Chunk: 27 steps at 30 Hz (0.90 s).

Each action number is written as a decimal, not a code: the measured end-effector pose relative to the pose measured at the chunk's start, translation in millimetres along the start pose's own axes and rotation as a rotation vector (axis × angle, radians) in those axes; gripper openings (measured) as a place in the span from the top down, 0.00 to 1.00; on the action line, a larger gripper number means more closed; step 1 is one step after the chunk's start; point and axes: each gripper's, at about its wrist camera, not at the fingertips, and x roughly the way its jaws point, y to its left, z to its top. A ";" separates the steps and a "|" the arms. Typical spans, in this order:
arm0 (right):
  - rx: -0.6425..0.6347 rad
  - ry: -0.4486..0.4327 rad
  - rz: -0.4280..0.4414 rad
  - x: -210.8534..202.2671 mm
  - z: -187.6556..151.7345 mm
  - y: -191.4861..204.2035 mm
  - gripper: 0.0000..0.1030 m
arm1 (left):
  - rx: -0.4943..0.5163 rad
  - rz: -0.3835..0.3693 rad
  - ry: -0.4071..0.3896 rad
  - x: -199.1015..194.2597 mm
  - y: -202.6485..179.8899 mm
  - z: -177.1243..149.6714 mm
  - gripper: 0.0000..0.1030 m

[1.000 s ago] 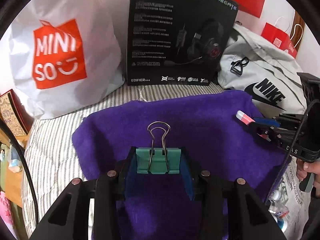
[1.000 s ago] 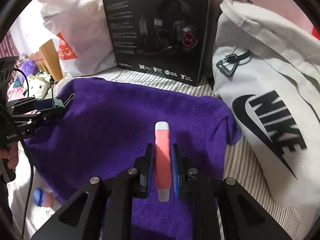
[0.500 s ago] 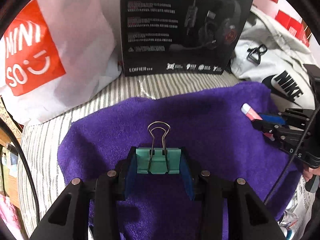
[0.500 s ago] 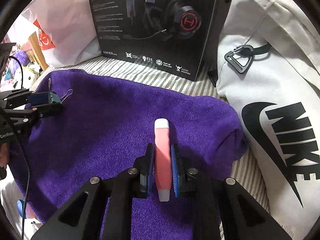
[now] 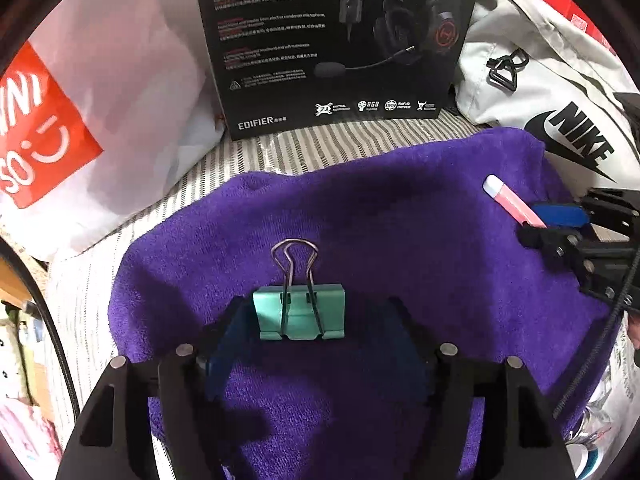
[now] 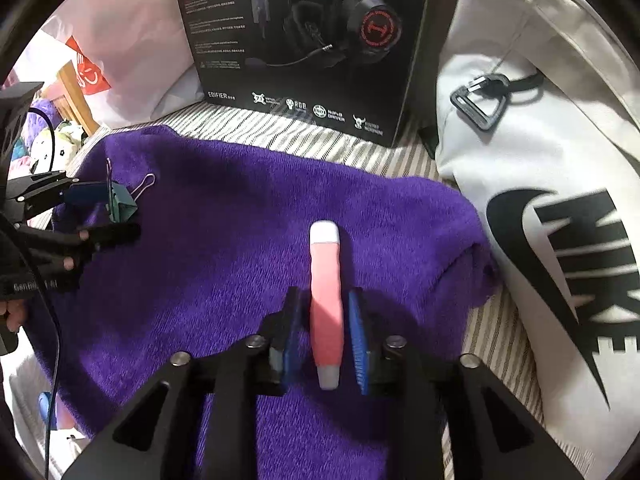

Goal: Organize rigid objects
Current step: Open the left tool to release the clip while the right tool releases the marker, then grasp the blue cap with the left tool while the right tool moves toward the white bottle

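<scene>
A teal binder clip with wire handles lies on the purple towel between the fingers of my left gripper, whose jaws now stand apart from the clip's sides. The clip also shows in the right wrist view at the left. A pink stick with white ends lies on the towel between the fingers of my right gripper, with gaps on both sides. The stick also shows in the left wrist view at the right.
A black headset box stands behind the towel. A white Miniso bag lies at the left and a white Nike bag at the right. The striped bed sheet surrounds the towel.
Both grippers have moved forward and down to the towel. Both have opened: the clip and the pink stick now lie loose between their fingers.
</scene>
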 end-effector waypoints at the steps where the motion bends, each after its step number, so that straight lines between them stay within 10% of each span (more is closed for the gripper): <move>1: 0.004 0.002 0.005 -1.5 -3.1 0.5 0.65 | -0.008 0.002 0.009 -1.1 0.4 -0.7 0.35; 16: 0.051 -0.058 0.028 -86.2 -66.6 18.1 0.65 | -0.094 -0.060 -0.152 -113.3 -4.4 -75.4 0.35; 27: 0.085 -0.057 0.029 -132.4 -131.0 38.0 0.64 | -0.081 -0.076 -0.064 -127.1 -44.6 -134.8 0.35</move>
